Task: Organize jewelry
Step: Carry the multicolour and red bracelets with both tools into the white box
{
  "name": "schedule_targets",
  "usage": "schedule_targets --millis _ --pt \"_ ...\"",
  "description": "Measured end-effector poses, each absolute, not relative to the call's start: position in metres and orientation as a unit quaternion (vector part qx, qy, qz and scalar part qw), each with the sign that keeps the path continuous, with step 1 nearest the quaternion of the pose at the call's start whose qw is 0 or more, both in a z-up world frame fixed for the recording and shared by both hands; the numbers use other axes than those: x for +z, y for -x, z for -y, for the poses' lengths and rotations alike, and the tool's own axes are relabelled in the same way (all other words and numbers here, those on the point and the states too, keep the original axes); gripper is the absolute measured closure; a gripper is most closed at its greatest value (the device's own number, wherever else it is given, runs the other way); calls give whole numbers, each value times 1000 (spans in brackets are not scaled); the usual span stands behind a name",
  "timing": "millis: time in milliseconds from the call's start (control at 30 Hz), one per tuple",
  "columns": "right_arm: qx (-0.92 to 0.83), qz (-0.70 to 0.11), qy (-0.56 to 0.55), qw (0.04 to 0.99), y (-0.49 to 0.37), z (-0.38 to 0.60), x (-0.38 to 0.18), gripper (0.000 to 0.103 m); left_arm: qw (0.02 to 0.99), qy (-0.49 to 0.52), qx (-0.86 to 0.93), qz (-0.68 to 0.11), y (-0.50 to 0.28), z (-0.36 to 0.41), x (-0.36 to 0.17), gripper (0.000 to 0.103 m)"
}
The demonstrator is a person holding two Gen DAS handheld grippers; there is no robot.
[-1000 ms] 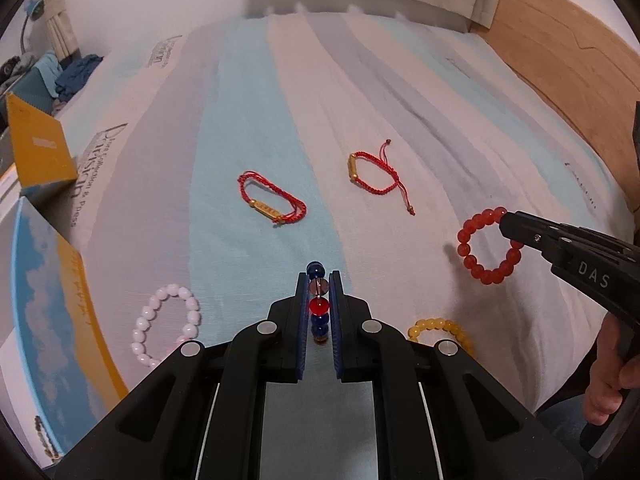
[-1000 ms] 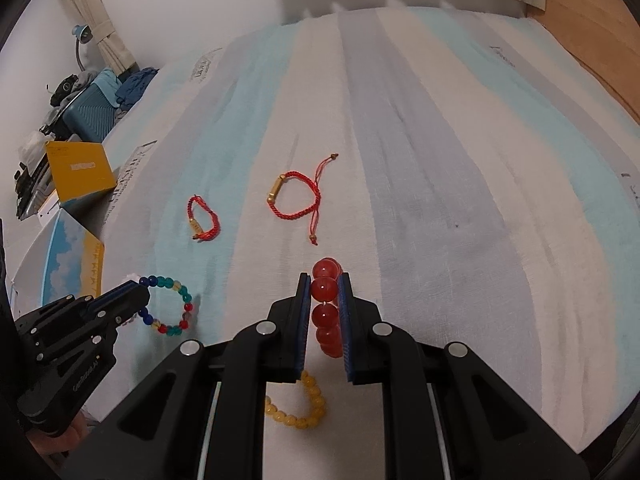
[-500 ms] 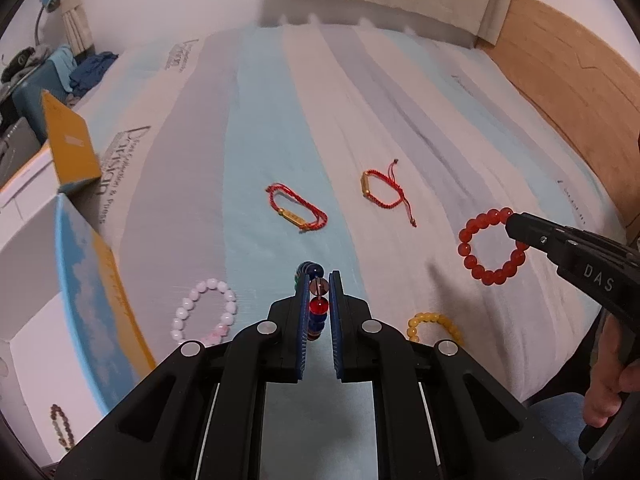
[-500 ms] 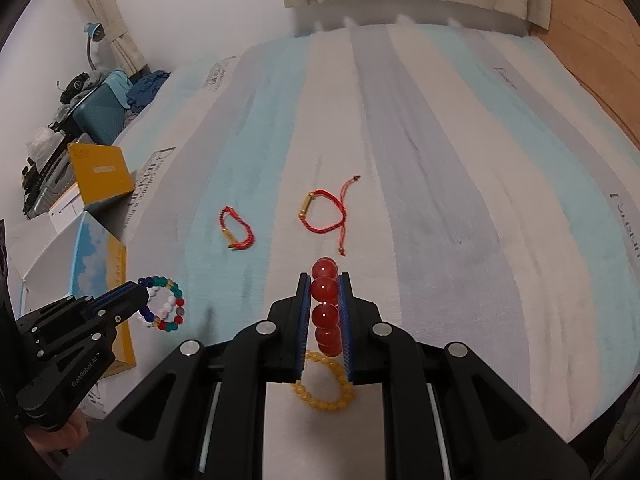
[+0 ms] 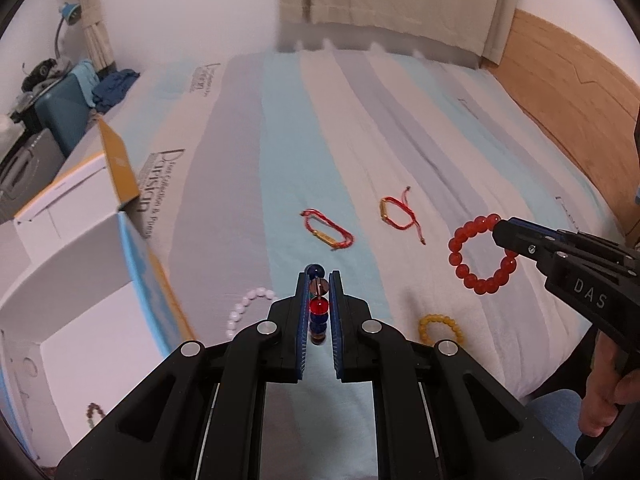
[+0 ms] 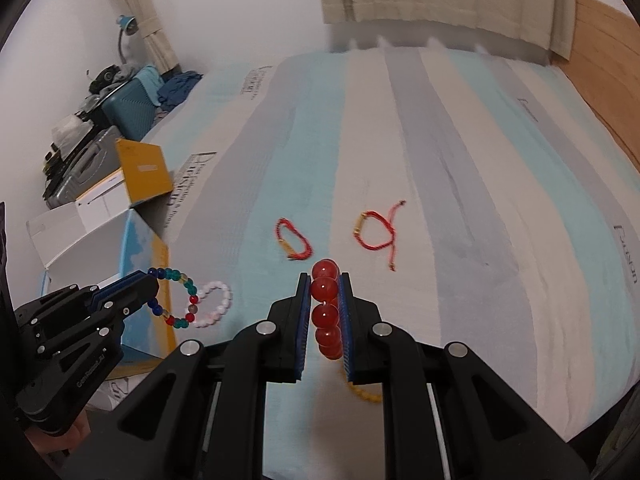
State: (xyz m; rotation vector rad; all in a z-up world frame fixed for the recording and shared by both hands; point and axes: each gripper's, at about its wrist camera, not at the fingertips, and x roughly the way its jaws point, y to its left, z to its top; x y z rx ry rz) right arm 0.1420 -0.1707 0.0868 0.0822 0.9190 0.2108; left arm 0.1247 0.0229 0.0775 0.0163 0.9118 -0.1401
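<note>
Both grippers have risen off the bed; left gripper (image 5: 318, 300) grasping multicoloured bracelet (image 6: 176, 298), white box (image 5: 80, 280) lower left; right gripper (image 6: 325, 312) clenched on red bracelet (image 5: 480, 254).

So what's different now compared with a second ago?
Both grippers have lifted their catches off the bed: the left gripper carries the multicolored bracelet toward the open box, and the right gripper raises the red bead bracelet. The other four bracelets lie where they were.
</note>
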Motion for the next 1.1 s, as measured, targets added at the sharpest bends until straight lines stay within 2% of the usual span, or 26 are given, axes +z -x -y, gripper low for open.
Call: schedule_targets --millis 667,1100 --pt "191 -423 15 885 -125 24 118 90 909 28 15 -416 -73 -155 113 94" --pt "267 -416 52 868 -102 -92 125 90 899 52 89 -426 -31 -252 109 94"
